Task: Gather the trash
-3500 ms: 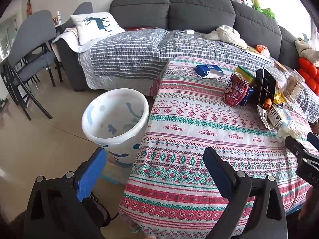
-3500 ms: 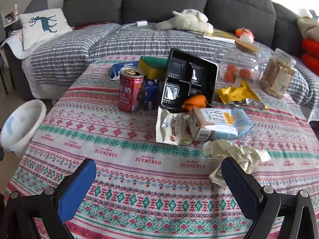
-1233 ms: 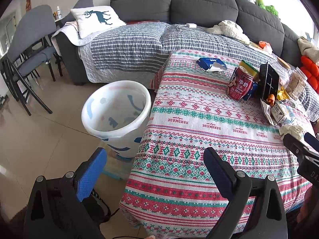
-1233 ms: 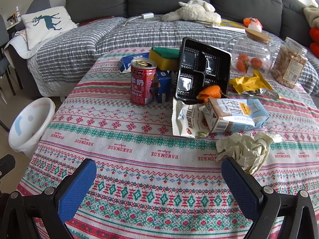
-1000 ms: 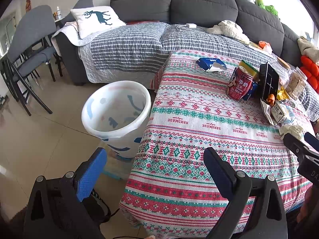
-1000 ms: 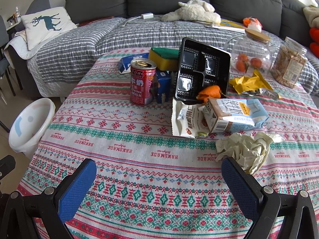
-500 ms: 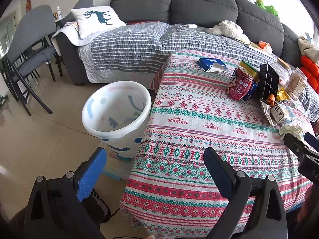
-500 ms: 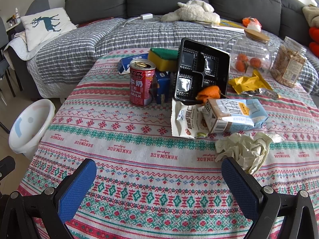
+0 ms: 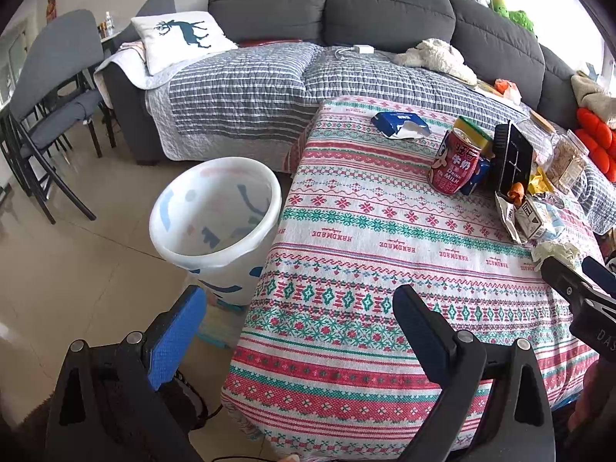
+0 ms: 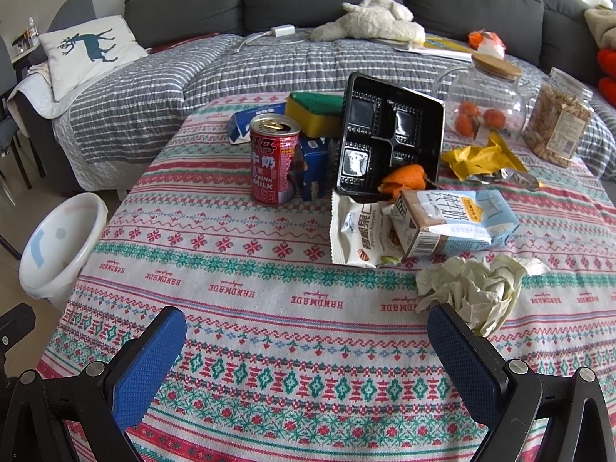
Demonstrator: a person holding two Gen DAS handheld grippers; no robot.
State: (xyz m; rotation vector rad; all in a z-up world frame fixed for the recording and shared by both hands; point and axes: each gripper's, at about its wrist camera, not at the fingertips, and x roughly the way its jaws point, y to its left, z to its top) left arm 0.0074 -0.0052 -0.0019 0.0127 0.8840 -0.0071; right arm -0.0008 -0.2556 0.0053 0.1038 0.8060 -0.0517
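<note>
Trash lies together on the far right part of the counter, which carries a knitted-pattern cloth. Crumpled paper is the closest piece: it lies just ahead of the right finger of the right gripper, near it but not between the fingers. Behind the paper a milk carton lies on its side, touching a snack wrapper at its left. Further ahead a black plastic tray stands tilted on its edge, with an orange peel at its lower rim. Left of the tray a red milk can stands upright with an open top, and a small blue box is just beside it. A yellow wrapper lies to the right of the tray. The fingers of the right gripper are spread wide and hold nothing; they hover over the near part of the cloth. The left gripper is also wide open and empty, and it hangs over the near left corner of the counter, its left finger above the floor. A white trash bin stands on the floor ahead of that left finger, touching the hanging edge of the cloth. Beyond the counter stands a grey sofa with a striped blanket.
</note>
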